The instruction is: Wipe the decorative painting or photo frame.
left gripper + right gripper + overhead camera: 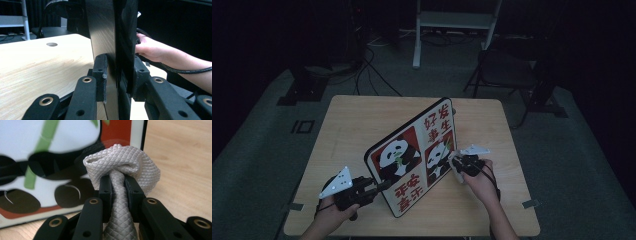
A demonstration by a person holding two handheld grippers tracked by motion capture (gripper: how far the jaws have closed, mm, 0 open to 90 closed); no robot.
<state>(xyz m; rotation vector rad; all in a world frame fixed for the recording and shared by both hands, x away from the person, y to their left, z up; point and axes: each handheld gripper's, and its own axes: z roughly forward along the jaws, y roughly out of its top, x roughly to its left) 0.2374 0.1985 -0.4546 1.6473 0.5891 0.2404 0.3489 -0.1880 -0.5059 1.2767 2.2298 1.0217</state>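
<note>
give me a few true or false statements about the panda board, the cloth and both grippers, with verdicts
1. The square panda-printed board lies flat on the light wooden table. False: it stands on edge, tilted.
2. The left gripper is clamped on the board's edge. True.
3. The right gripper holds a bunched grey quilted cloth. True.
4. The cloth is a bright green sponge. False: it is grey woven fabric.
5. The cloth sits close to the board's printed face. True.
6. The right gripper's jaws stand wide open with nothing between them. False: they are shut on the cloth.
</note>
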